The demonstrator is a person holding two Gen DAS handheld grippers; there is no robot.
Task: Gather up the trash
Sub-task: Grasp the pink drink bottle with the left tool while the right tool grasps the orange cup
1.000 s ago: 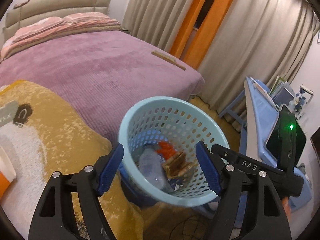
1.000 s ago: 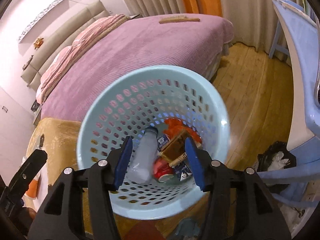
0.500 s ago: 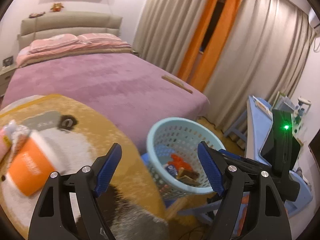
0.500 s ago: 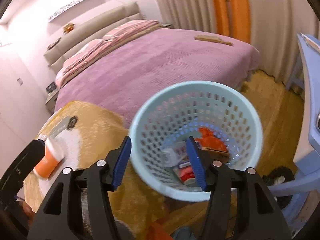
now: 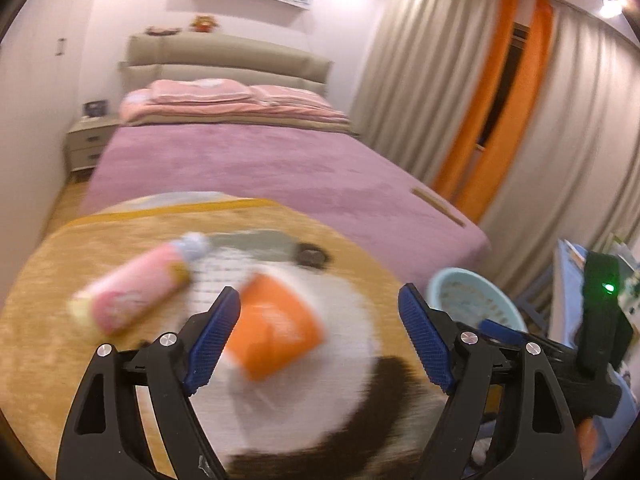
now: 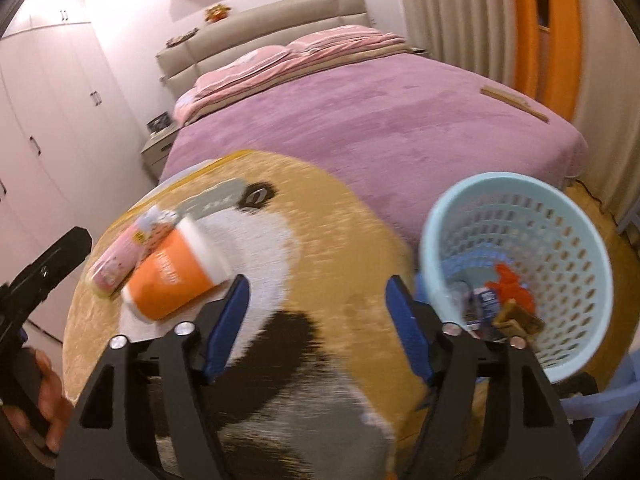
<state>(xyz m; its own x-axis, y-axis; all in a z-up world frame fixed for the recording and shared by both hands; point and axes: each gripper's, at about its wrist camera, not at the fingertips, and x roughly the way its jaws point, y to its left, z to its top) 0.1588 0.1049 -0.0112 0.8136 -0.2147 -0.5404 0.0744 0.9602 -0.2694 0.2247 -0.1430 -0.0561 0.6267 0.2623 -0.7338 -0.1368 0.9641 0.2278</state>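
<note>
The left hand-held gripper [image 5: 320, 336] hangs spread and empty above the round surface [image 5: 48, 280], its blue fingers [image 5: 212, 332] flanking an orange cup [image 5: 276, 328] lying on its side. Just beside the cup lies a pink bottle [image 5: 136, 292]. The right hand-held gripper [image 6: 318, 320] is likewise spread, holding nothing. To its right stands the pale blue basket [image 6: 516, 188] with trash [image 6: 508, 296] inside. A purple bed [image 6: 400, 120] lies beyond.

A bed [image 5: 256, 168] with a purple cover and pink pillows [image 5: 200, 94] fills the room, a beige headboard [image 5: 224, 58] behind it, a nightstand [image 5: 86, 144] beside it, grey and orange curtains [image 5: 492, 92] flanking it, white wardrobes [image 6: 48, 120] opposite the curtains.
</note>
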